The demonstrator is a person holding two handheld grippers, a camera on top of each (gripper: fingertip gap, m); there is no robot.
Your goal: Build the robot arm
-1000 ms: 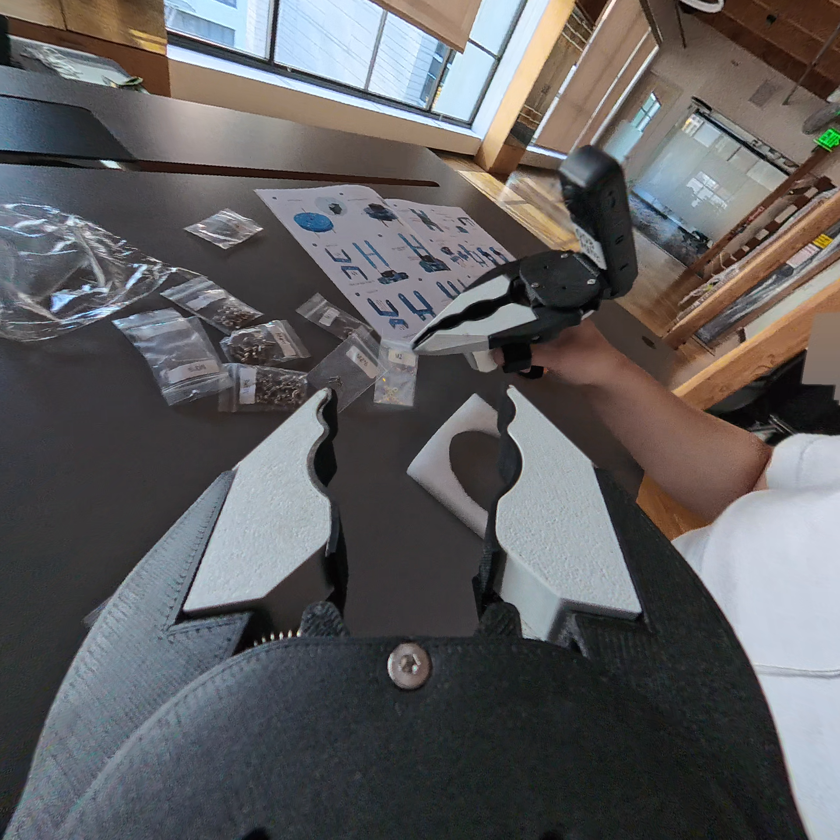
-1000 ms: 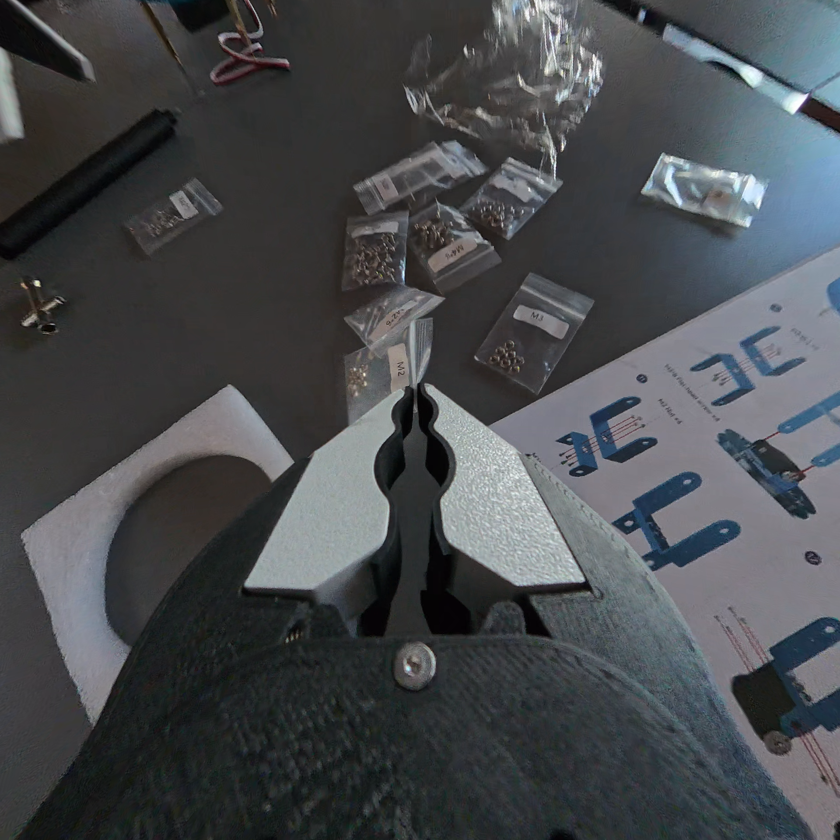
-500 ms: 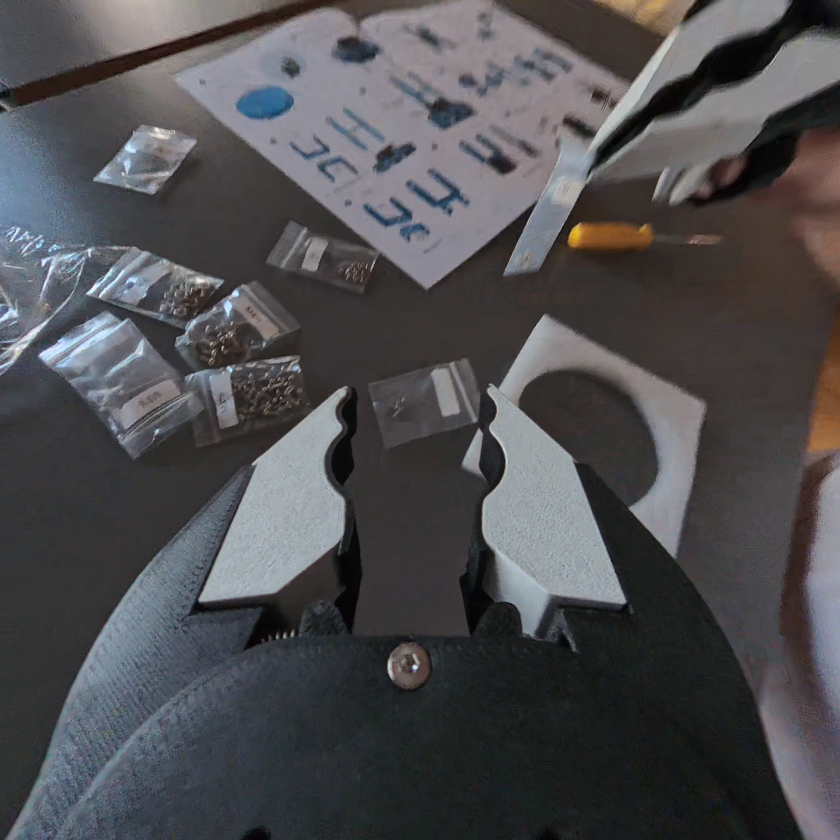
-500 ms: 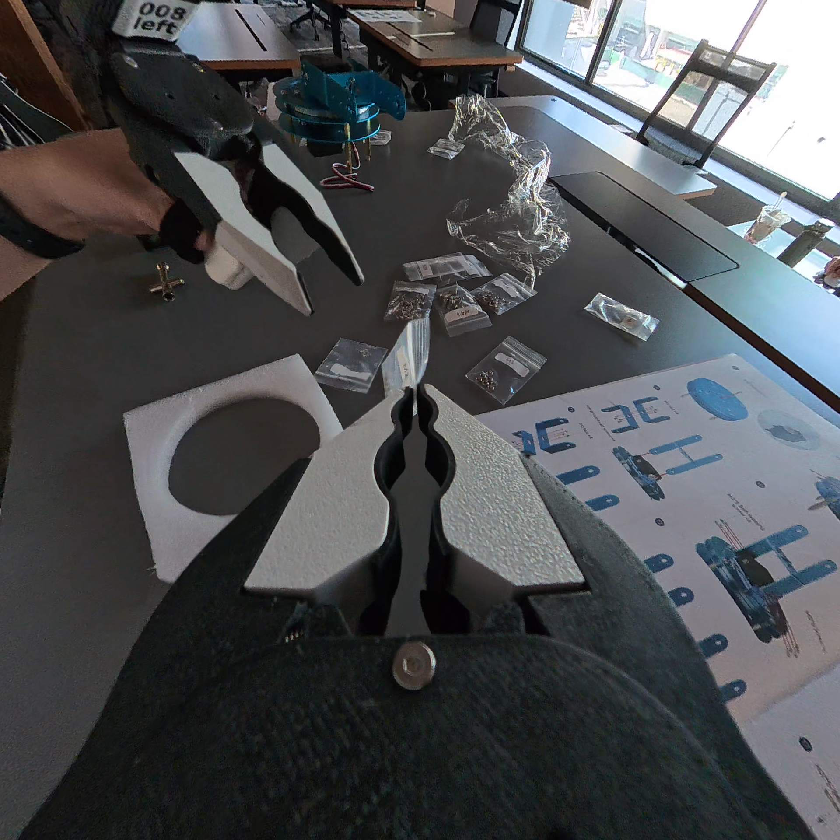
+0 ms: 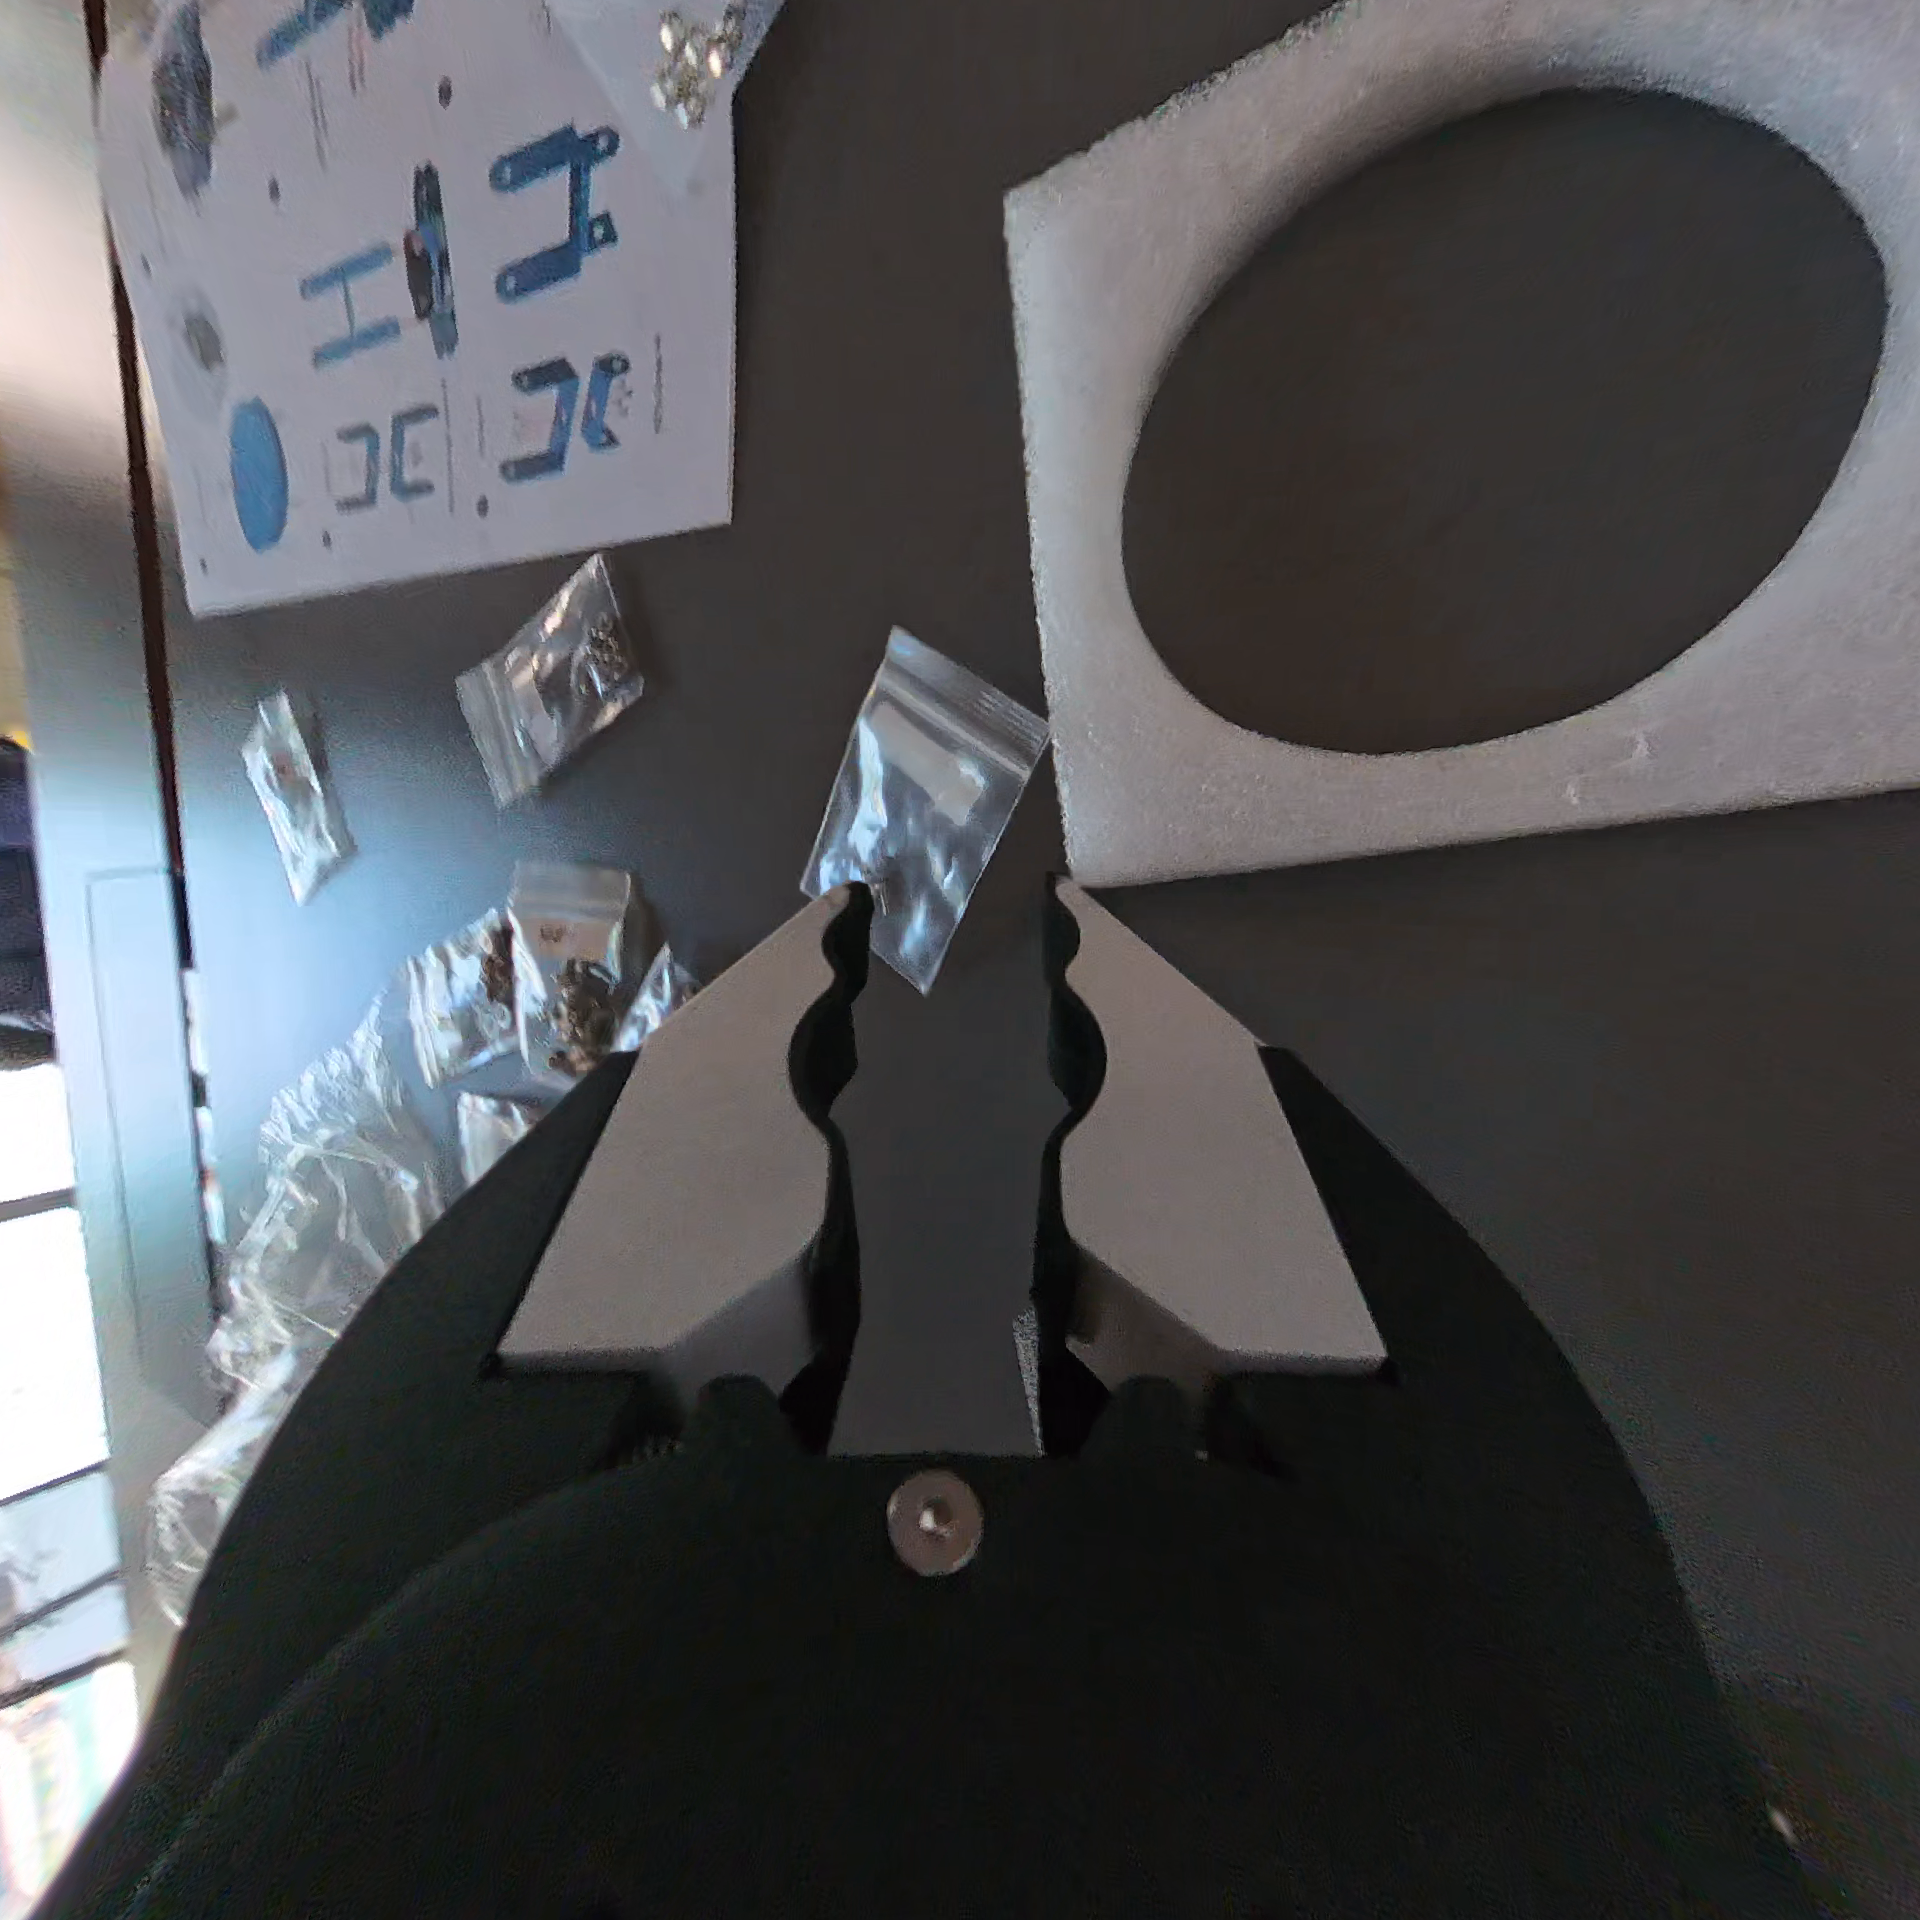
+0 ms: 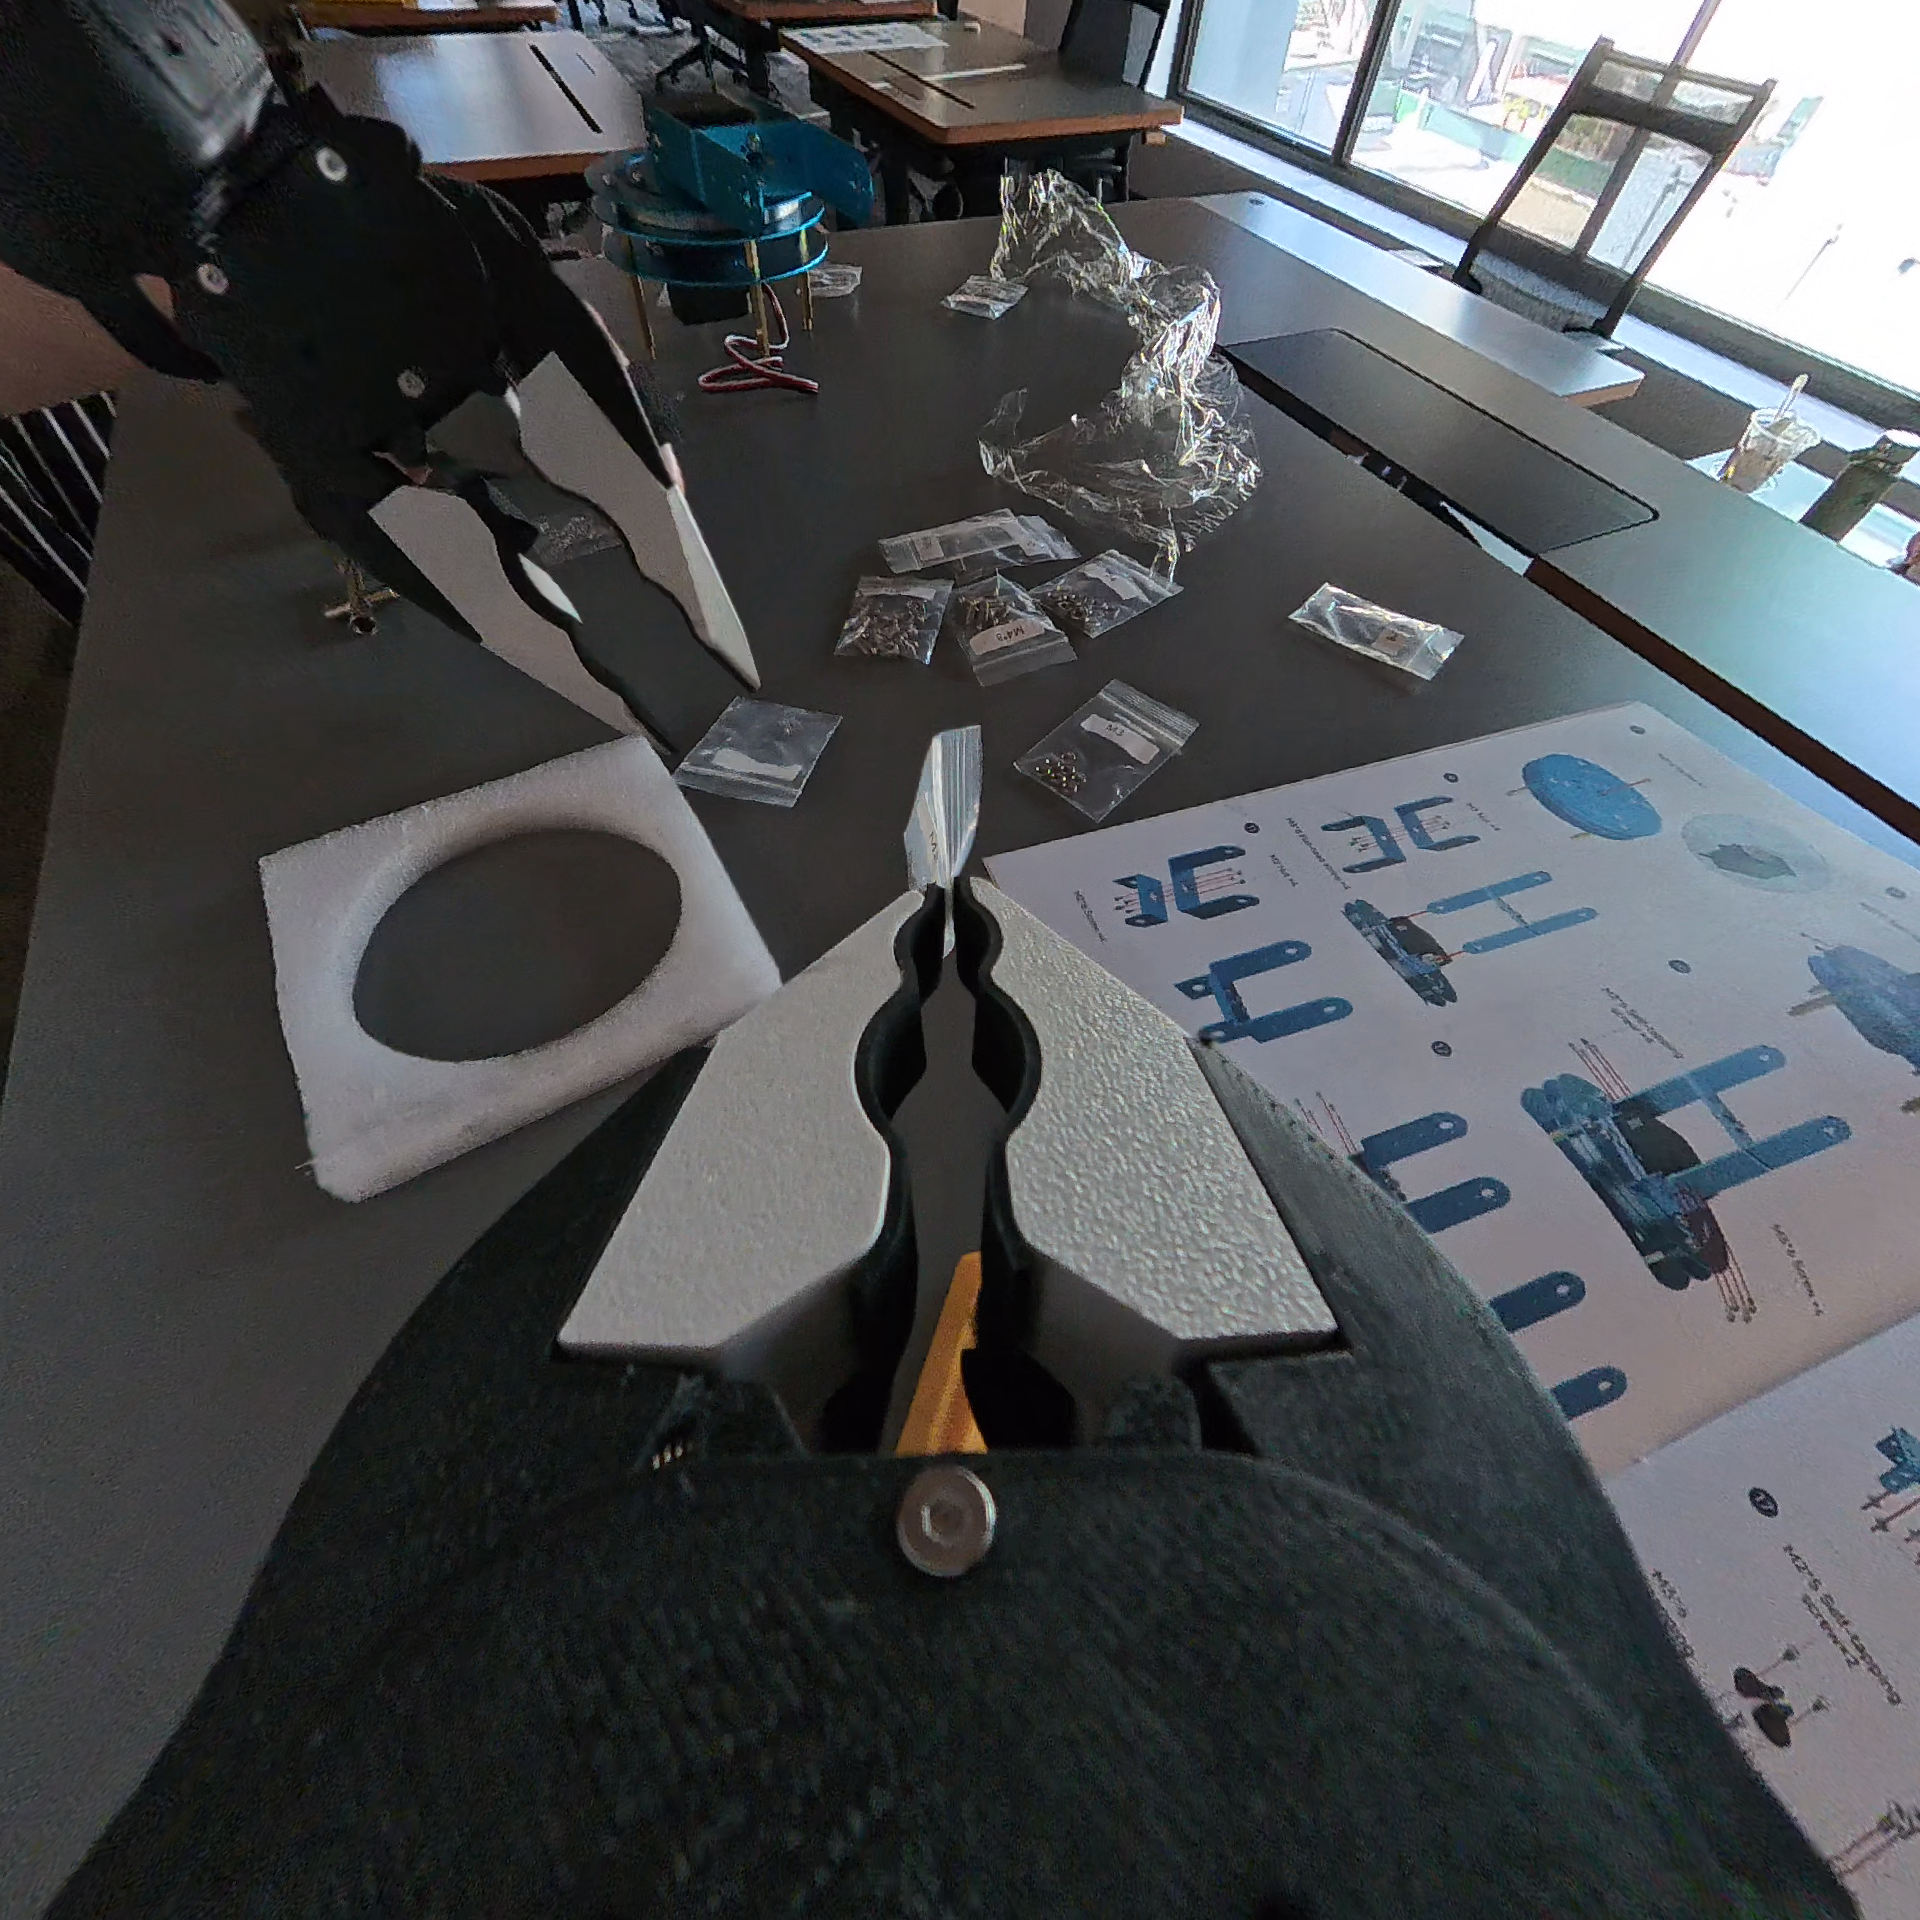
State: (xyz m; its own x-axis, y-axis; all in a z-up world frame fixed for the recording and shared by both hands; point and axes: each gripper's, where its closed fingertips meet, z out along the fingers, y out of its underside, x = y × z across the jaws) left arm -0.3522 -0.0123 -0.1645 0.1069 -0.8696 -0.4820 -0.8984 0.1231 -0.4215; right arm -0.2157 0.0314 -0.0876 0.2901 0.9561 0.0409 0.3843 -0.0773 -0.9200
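Bag-wise, everything turns on one small clear zip bag [image 5: 927,821] lying flat on the dark table [image 5: 1455,1143], and the left gripper [image 5: 956,896] is plainly the nearer of the two. That gripper hangs just above it with its jaws spread and nothing between them; the bag sits straight ahead of the tips and slightly to the left, its near corner touching or just under the left fingertip (I cannot tell which). The bag's long axis runs slantwise away from the gripper, towards the white foam square [image 5: 1081,520] with the round cut-out just beside it on the right. Further left, a cluster of other small bags [image 5: 566,971] and crumpled clear wrap [image 5: 312,1195] lie well apart from the tips.

Over on the right, the right gripper [image 6: 948,891] is pinched together on a second small bag [image 6: 943,805], held upright by its edge above the table, near the printed instruction sheet [image 6: 1558,987]
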